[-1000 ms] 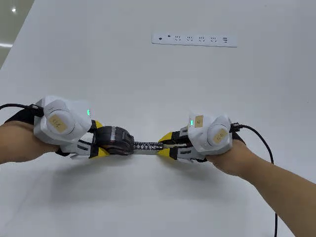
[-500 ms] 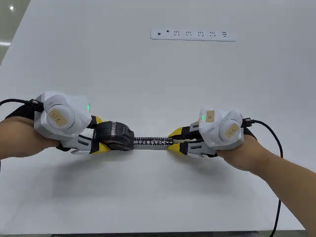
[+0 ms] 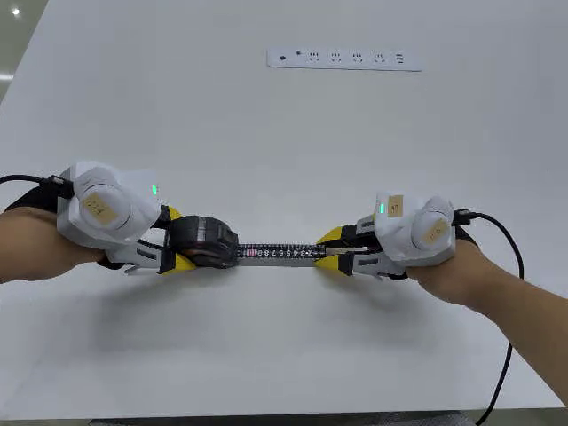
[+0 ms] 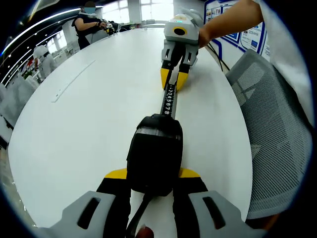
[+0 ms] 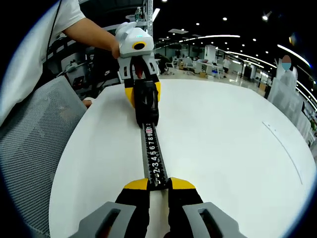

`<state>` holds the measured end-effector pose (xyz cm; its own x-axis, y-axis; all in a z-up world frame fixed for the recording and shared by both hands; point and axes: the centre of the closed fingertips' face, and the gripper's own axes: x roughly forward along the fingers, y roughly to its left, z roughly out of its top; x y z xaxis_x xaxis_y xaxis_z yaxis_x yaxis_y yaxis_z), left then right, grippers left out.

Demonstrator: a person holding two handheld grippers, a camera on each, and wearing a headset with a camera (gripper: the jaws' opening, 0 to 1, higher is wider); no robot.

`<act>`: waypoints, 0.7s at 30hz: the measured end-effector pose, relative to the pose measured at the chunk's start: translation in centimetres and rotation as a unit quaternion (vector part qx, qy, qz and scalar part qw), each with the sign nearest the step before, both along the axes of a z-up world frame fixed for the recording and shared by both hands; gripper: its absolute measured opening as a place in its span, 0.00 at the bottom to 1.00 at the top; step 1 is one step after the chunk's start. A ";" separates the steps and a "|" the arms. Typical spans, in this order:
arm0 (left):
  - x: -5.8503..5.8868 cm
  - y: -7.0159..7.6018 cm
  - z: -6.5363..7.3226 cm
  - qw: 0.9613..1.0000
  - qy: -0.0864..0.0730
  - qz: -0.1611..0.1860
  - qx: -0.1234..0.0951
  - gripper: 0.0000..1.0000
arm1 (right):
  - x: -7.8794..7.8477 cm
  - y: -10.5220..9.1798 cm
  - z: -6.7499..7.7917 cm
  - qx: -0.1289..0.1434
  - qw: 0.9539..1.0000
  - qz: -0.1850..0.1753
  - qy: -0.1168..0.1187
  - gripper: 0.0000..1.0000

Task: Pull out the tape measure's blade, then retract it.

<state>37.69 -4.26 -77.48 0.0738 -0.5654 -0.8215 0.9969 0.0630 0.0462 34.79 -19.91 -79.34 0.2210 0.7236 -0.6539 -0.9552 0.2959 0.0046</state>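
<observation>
A black tape measure case [image 3: 206, 241] lies low over the white table, and my left gripper [image 3: 182, 248] is shut on it; in the left gripper view the case [image 4: 154, 153] fills the space between the yellow-tipped jaws. Its numbered blade [image 3: 280, 252] runs out to the right into my right gripper [image 3: 330, 252], which is shut on the blade's end. In the right gripper view the blade [image 5: 152, 161] stretches away from my right gripper [image 5: 158, 184] to the case [image 5: 146, 104]. The right gripper [image 4: 174, 77] also appears far off in the left gripper view.
A white power strip [image 3: 343, 59] lies flat at the far side of the table [image 3: 284, 142]. The near table edge [image 3: 266, 415] runs just below the hands. A grey mesh chair [image 4: 270, 124] stands beside the table. A cable [image 3: 510, 266] trails from the right gripper.
My right gripper has moved to the right, away from the case, drawing out more of the blade. The left gripper and the case have stayed nearly in place.
</observation>
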 end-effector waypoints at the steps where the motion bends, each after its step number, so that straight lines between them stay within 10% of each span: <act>1: 0.0 0.0 0.0 1.000 0.000 0.000 0.000 0.27 | -0.1 -0.1 0.1 -0.005 1.000 0.004 -0.005 0.10; 21: -0.1 0.1 0.0 1.000 0.000 0.001 -0.001 0.27 | -0.9 -4.4 0.0 -0.031 1.000 -0.007 -0.001 0.10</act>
